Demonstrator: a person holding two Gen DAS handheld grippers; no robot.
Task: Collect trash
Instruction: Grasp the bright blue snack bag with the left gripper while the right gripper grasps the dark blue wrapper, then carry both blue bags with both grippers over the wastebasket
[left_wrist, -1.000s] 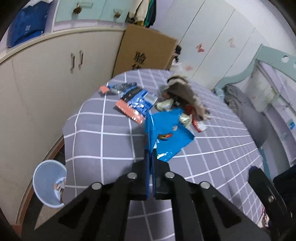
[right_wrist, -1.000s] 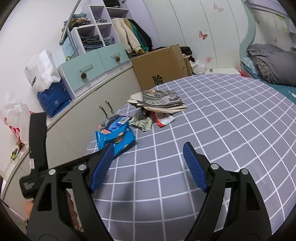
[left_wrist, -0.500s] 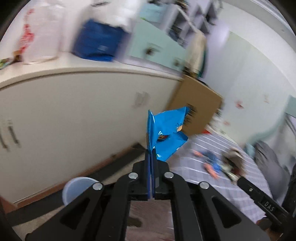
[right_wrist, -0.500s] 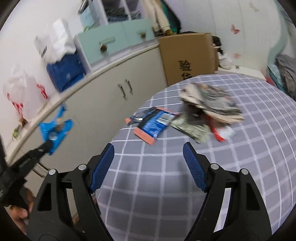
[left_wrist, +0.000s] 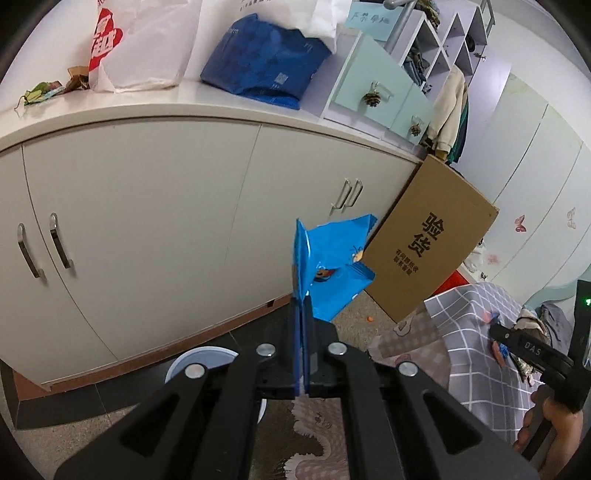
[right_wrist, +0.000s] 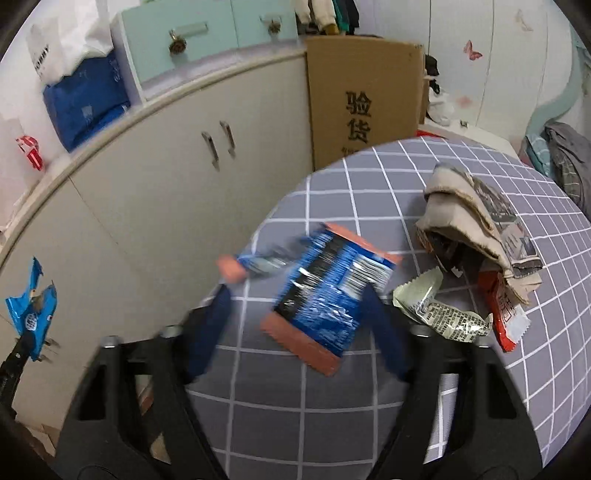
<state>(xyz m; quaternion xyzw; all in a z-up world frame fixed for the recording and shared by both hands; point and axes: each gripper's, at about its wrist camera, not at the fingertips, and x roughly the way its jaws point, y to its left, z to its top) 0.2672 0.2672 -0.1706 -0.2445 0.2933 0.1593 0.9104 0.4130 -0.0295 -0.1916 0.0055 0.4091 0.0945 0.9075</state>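
— Since a second before, what had changed?
— Both hands had swung sideways: the left gripper (left_wrist: 302, 314), clenched on the blue wrapper (left_wrist: 332, 266), had left the checked table (right_wrist: 461, 387) and held it above the pale blue bin (left_wrist: 201, 360) by the cabinet (left_wrist: 147, 221).
— And the other?
— Blurred, but the right gripper (right_wrist: 299, 314) was closing around the blue-and-orange packet (right_wrist: 325, 295) lying flat on the table, beside a crumpled silver wrapper (right_wrist: 436, 310); contact probably hadn't come.
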